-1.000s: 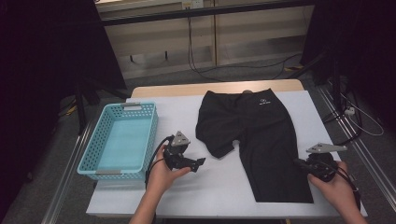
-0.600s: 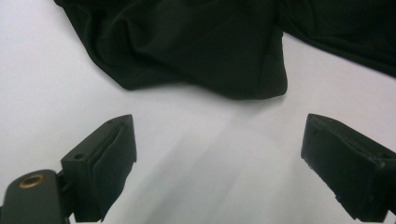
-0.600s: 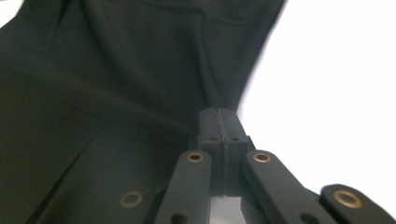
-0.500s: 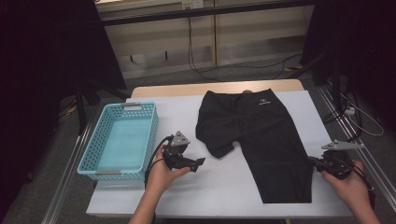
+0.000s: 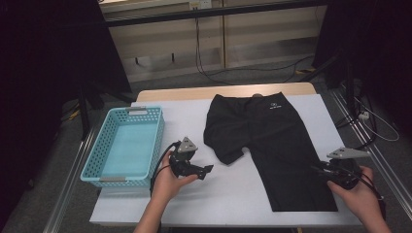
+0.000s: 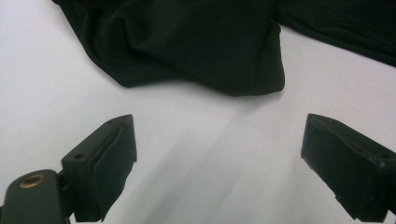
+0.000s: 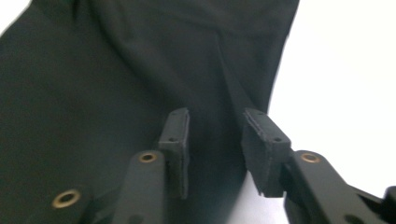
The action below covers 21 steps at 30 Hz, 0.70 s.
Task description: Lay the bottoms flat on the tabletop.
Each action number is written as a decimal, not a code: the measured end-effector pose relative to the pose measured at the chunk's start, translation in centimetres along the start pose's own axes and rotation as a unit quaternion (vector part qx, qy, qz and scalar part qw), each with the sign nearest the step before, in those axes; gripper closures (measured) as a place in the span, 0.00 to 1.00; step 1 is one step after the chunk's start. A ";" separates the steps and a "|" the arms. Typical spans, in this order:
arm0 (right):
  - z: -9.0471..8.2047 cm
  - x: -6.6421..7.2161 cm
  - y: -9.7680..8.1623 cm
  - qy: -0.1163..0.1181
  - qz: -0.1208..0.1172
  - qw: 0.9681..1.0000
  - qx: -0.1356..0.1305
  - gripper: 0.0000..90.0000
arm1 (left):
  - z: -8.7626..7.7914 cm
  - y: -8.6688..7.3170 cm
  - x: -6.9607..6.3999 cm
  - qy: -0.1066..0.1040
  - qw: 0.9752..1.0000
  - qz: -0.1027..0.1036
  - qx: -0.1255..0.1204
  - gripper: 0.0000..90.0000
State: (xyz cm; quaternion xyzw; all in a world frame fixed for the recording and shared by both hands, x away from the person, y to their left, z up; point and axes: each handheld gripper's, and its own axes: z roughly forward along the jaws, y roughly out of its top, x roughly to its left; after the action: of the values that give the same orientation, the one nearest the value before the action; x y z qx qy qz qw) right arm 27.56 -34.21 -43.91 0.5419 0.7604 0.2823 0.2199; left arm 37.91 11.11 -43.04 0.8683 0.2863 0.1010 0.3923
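A pair of black shorts (image 5: pixel 272 145) lies flat on the white table cover, waistband at the far side, with a small white logo near it. My left gripper (image 5: pixel 206 170) rests on the cover just left of the shorts' shorter left leg (image 6: pixel 196 46); its jaws (image 6: pixel 219 154) stand wide open with bare cover between them. My right gripper (image 5: pixel 319 171) sits at the lower right edge of the long right leg. Its jaws (image 7: pixel 215 140) have just been opening and stand apart over the black cloth (image 7: pixel 93 93), pads not pressing on it.
A light blue mesh basket (image 5: pixel 114 180) stands at the table's left side, with nothing in it. The white cover (image 5: pixel 233 194) reaches the near edge between my hands. Cables and metal rails run along the floor to the right of the table.
My right gripper drew the right leg's hem outward to the right, then its jaws opened off the cloth. The leg now lies straighter. The left gripper stayed put.
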 end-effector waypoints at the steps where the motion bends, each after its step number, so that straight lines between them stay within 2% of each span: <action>1: 0.0 -0.2 -0.2 -0.004 0.004 1.000 0.005 0.71 | 0.0 0.0 0.0 0.000 1.000 0.000 0.000 0.12; 4: -0.2 -0.7 -0.7 -0.003 0.013 1.000 0.018 0.74 | 0.0 0.1 0.0 0.001 1.000 -0.001 -0.003 0.12; 7: -0.4 -1.0 -1.2 0.024 0.029 0.999 0.020 0.90 | 0.0 0.1 0.0 0.001 1.000 -0.001 -0.003 0.12; 9: -0.6 -1.1 -1.2 0.026 0.028 0.999 0.028 1.00 | 0.0 0.1 0.0 0.001 1.000 0.000 -0.003 0.12; 14: -1.0 -1.7 -1.4 0.021 0.028 0.999 0.034 1.00 | -0.2 0.1 0.0 0.002 1.000 0.000 -0.004 0.12; 15: -1.1 -1.7 -1.3 0.020 0.025 0.999 0.033 0.99 | -0.3 0.1 0.1 0.001 1.000 -0.001 -0.006 0.12; 16: -1.1 -1.6 -1.3 0.018 0.024 0.999 0.036 0.94 | -0.3 0.1 0.1 0.003 1.000 -0.002 -0.005 0.12; 17: -1.1 -1.5 -1.2 0.013 0.018 0.999 0.030 0.82 | -0.3 0.1 0.2 0.003 1.000 -0.002 -0.005 0.12; 18: -1.1 -1.2 -1.0 0.011 0.015 1.000 0.024 0.78 | -0.3 0.1 0.2 0.003 1.000 -0.003 -0.006 0.12; 19: -1.0 -0.9 -0.8 0.020 0.010 1.000 0.021 0.78 | -0.3 0.1 0.3 0.004 1.000 -0.003 -0.006 0.12; 21: -0.8 0.1 -0.3 0.032 0.001 0.999 0.008 0.68 | -0.3 0.1 0.3 0.003 1.000 -0.003 -0.006 0.12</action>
State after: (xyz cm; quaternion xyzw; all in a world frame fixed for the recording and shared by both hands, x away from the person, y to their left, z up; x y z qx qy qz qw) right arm 26.77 -34.33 -43.49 0.5352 0.7688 0.2936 0.1909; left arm 38.11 11.43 -42.83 0.8648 0.2898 0.1041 0.3965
